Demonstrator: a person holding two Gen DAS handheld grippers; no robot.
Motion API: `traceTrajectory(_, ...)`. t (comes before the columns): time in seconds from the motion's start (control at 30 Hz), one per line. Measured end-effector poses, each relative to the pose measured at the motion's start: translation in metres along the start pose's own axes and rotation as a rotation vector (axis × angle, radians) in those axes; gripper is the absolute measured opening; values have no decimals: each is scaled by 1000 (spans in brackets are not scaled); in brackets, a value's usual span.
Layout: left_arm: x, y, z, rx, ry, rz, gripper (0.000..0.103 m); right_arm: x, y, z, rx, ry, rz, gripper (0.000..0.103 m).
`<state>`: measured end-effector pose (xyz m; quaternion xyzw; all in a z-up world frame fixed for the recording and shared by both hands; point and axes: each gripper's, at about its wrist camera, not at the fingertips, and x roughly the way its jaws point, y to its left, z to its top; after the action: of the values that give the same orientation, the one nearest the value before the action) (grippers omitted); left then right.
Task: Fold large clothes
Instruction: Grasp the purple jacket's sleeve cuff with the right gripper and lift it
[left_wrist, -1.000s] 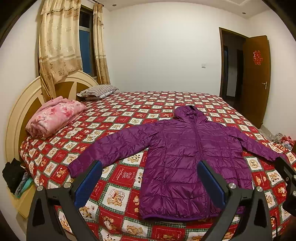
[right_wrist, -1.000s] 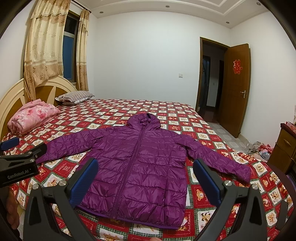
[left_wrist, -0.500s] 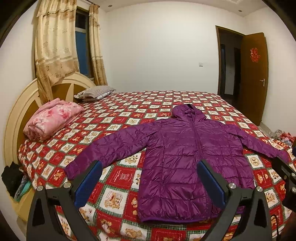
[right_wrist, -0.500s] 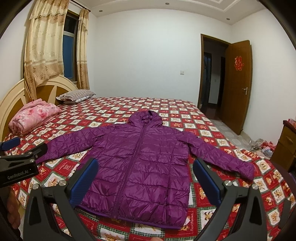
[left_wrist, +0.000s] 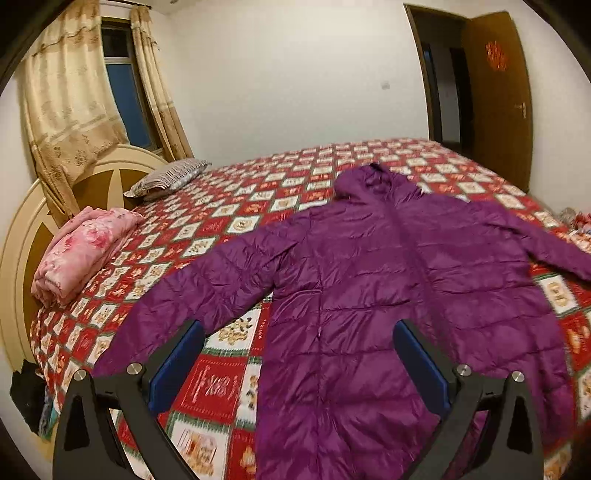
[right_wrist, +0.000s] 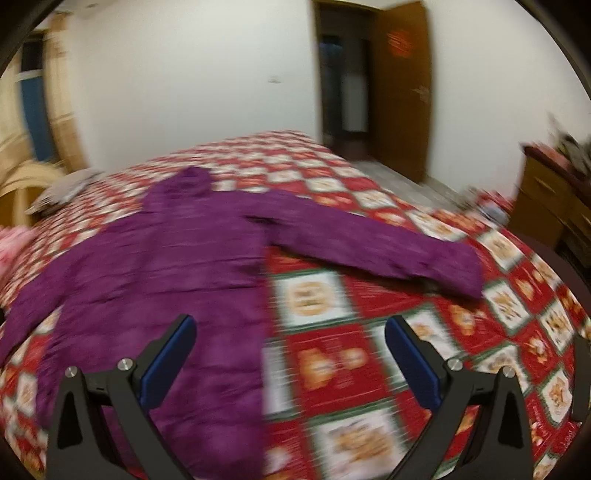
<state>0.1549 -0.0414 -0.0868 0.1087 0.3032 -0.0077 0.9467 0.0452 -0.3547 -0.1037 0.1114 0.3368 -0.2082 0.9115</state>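
A purple hooded puffer jacket (left_wrist: 388, 288) lies flat and face up on the bed, sleeves spread, hood toward the far wall. It also shows blurred in the right wrist view (right_wrist: 177, 266). My left gripper (left_wrist: 299, 343) is open and empty above the jacket's lower left side, near its left sleeve (left_wrist: 207, 295). My right gripper (right_wrist: 290, 336) is open and empty above the bedspread beside the jacket's right side, short of its right sleeve (right_wrist: 369, 247).
The bed has a red patterned bedspread (left_wrist: 229, 373). A folded pink quilt (left_wrist: 85, 251) and a striped pillow (left_wrist: 170, 177) lie by the headboard (left_wrist: 22, 229). A wooden door (right_wrist: 402, 85) stands open beyond the bed. A wooden dresser (right_wrist: 550, 199) stands at right.
Both grippers have moved forward and down toward the bed. The right view has swung right toward the right sleeve and is blurred. The jacket has not moved.
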Motion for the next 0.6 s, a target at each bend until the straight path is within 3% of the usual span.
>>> traceTrajectory(0.3,69,-6,27,24,37,55,102,57,-131,37,255,79,-188,87)
traceTrajectory(0.43,96,-4,39,37,50,102,102,93,-161,43,327,147,-212,68)
traceTrajectory(0.6,124,-1,46,56,73,141,102,114,-170,39,314,200,-203,49)
